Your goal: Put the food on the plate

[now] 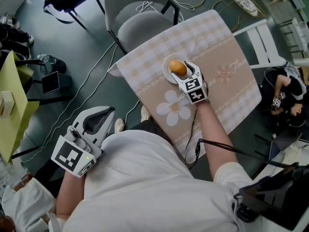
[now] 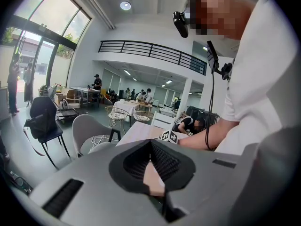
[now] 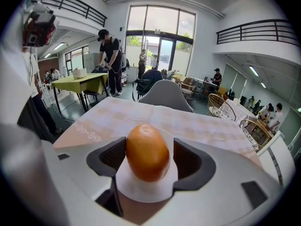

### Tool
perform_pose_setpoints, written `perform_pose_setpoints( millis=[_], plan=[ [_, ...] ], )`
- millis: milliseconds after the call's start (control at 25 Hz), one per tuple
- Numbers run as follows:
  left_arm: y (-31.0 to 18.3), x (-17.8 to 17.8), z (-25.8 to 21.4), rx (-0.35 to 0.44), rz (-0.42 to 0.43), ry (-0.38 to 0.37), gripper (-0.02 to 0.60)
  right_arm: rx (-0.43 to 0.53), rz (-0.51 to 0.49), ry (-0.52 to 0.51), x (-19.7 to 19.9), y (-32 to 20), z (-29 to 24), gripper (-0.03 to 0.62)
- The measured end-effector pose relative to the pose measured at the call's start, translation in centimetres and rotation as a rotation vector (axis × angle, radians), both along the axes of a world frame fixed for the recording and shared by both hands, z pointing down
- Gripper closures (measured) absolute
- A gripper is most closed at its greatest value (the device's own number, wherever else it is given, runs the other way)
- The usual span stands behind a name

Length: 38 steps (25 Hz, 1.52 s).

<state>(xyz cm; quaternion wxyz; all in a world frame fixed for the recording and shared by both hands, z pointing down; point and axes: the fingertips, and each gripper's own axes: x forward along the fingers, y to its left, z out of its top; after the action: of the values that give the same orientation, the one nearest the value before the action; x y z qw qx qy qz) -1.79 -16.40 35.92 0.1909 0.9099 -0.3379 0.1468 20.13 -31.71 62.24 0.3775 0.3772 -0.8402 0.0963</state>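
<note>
An orange, egg-shaped piece of food (image 1: 177,68) (image 3: 146,150) rests on a small white plate (image 1: 167,72) (image 3: 141,191) near the far side of the clothed table (image 1: 227,81). My right gripper (image 1: 182,67) (image 3: 149,158) reaches over the plate with one jaw on each side of the food. It is open, and a sliver of plate shows beside the right pad (image 3: 190,159). My left gripper (image 1: 107,111) (image 2: 150,147) hangs low at my left side, off the table. It is shut and holds nothing.
A grey chair (image 1: 140,18) stands at the table's far side and a white chair (image 1: 263,42) at its right. Cables trail over the floor. A yellow-green table (image 1: 12,95) is at the left. A seated person (image 1: 285,93) is at the right.
</note>
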Motion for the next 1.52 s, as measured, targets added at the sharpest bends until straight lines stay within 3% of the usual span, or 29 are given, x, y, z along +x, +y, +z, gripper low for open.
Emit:
perform_pose_setpoints(
  millis=[680, 1000, 1280, 1520],
  plan=[
    [0.7, -0.4, -0.6, 0.016, 0.055, 0.034, 0.572, 0.019, 0.029, 0.017, -0.4, 1.7, -1.8, 0.279],
    [2.9, 0.5, -1.4, 0.086, 0.175, 0.012, 0.572, 0.097, 0.083, 0.024, -0.4, 3.7, -5.5, 0.283],
    [4.6, -0.6, -2.1, 0.095, 0.221, 0.056, 0.572, 0.198, 0.134, 0.011, -1.8, 7.8, -11.2, 0.499],
    [6.3, -2.9, -2.3, 0.088, 0.245, 0.090, 0.572, 0.200, 0.171, -0.029, -4.7, 12.9, -14.5, 0.565]
  ],
)
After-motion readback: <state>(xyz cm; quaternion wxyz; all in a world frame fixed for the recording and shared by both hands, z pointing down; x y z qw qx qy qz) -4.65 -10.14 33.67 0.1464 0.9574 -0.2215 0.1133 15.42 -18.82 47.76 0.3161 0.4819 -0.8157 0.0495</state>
